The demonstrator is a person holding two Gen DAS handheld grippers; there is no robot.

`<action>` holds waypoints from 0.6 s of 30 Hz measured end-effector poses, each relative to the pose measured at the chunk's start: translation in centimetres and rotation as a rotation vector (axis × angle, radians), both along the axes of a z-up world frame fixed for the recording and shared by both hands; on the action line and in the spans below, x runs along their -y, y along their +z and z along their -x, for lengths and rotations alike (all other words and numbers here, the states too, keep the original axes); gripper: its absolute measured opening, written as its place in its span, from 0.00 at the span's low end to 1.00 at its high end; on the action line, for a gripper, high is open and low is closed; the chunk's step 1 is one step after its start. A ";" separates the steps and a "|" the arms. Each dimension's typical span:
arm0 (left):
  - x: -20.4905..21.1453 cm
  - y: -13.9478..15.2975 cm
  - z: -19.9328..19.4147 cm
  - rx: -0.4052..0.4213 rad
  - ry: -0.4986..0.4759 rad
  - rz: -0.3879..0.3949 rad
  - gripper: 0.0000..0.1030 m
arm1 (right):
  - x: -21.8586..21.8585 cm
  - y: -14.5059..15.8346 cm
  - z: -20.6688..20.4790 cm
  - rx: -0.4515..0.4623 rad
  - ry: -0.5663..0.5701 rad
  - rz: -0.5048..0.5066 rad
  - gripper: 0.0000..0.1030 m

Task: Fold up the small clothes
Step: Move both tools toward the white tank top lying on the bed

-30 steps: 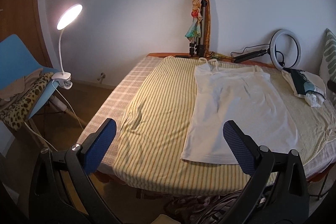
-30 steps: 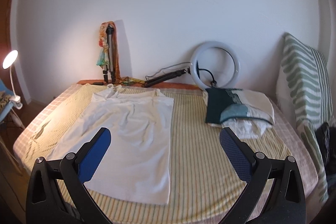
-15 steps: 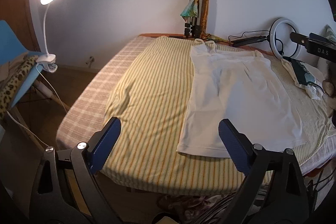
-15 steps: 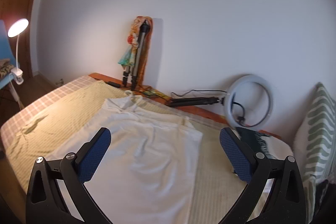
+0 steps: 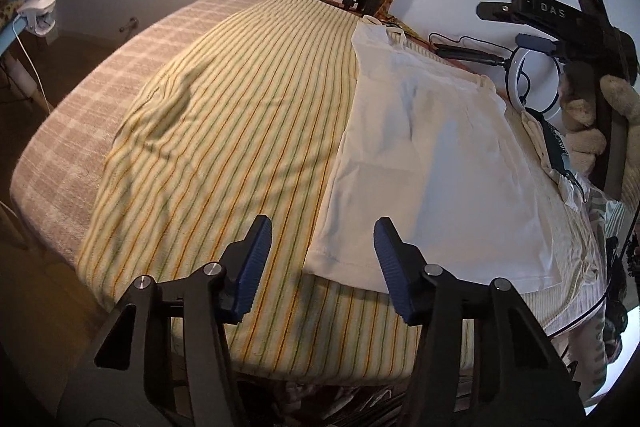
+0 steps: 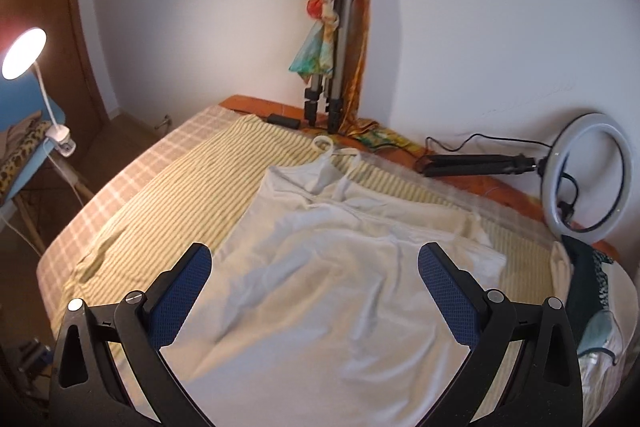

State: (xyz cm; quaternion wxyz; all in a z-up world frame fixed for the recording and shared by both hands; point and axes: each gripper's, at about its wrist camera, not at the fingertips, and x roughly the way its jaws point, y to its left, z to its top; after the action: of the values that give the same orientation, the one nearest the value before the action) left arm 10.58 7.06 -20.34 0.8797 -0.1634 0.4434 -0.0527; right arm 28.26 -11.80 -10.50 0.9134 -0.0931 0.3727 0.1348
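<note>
The white top point(image 5: 432, 155) lies flat on the striped sheet point(image 5: 224, 131). Its near hem corner sits just ahead of the left gripper point(image 5: 322, 267), whose jaws have just been closing — half open, nothing pinched. The right gripper point(image 6: 316, 291) stands wide, empty — the top spreads between and beyond its jaws.

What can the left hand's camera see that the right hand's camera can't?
Only the left wrist view shows the top's bottom hem, a hand and the right gripper's black body.

Only the right wrist view shows the lit lamp head and the blue chair.

Both show the white top lying flat on the striped sheet, the tripod and the ring light.
</note>
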 end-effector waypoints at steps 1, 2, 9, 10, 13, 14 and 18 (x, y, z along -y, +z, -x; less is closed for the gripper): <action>0.0 -0.2 -0.1 -0.002 -0.001 0.004 0.53 | -0.7 -0.5 -0.9 -0.024 0.011 0.000 0.99; 0.0 -0.4 -0.1 -0.003 -0.005 0.011 0.53 | -1.3 -0.9 -1.7 -0.045 0.017 0.001 0.99; 0.3 -1.7 -0.8 -0.027 -0.027 0.061 0.39 | -4.4 -3.5 -7.0 -0.204 0.009 -0.075 0.87; 0.2 -1.9 -0.9 -0.031 -0.028 0.078 0.38 | -4.7 -4.0 -7.9 -0.227 0.001 -0.091 0.86; 0.4 -2.0 -0.9 -0.019 -0.032 0.090 0.34 | -5.5 -5.2 -9.9 -0.283 -0.014 -0.125 0.76; 0.5 -2.0 -1.0 -0.019 -0.045 0.095 0.24 | -5.7 -5.6 -10.7 -0.302 -0.018 -0.138 0.76; 1.1 -2.1 -1.4 -0.017 -0.072 0.106 0.07 | -6.5 -7.6 -13.1 -0.367 -0.025 -0.141 0.64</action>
State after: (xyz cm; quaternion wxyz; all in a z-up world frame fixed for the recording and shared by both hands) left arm 11.97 5.99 -22.43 0.8635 -0.1941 0.4532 -0.1061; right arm 41.40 -5.26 -18.08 0.8359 0.0018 0.5238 0.1639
